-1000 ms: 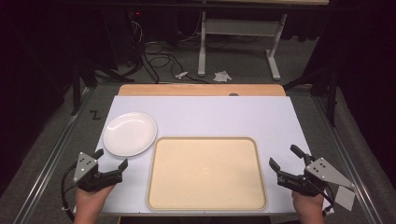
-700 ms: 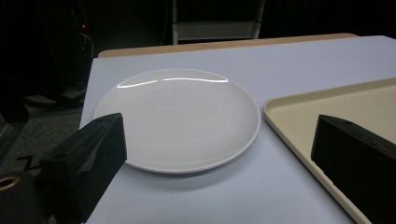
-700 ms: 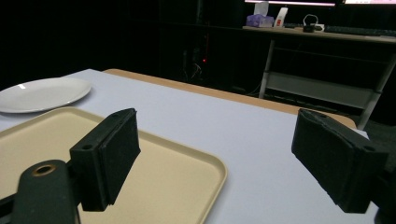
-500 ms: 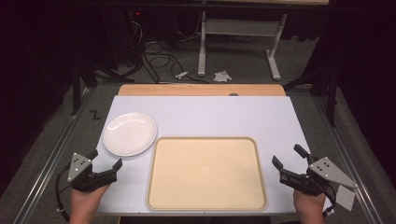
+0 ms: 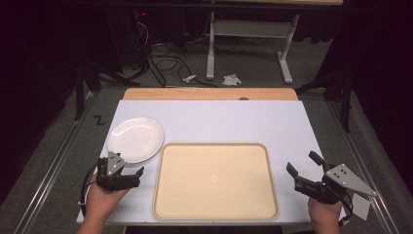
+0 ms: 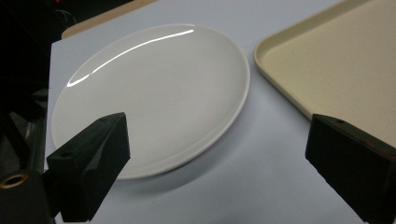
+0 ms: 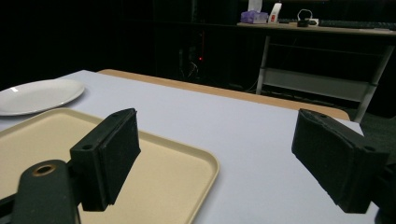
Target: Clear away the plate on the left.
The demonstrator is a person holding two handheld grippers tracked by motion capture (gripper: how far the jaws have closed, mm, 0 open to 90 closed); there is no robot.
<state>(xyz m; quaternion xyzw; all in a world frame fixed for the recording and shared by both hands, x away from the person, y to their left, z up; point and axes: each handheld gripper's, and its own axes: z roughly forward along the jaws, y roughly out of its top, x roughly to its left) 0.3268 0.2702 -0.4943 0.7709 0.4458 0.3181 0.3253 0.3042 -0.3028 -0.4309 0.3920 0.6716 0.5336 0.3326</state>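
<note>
Left gripper [image 5: 132,174]: fingers apart, empty | plate [image 5: 135,139] on tabletop, 12 o'clock of left fingers, just beside; nearer hand | right gripper [image 5: 303,169]: fingers apart, empty, well apart, past tray [image 5: 215,180].

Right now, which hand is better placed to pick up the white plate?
Left. The left tongs sit open just beside the white plate; the right tongs are beyond the tray.

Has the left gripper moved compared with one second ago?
Yes. The left gripper dipped toward the table's near edge, then came forward again, ending nearer the plate.
</note>
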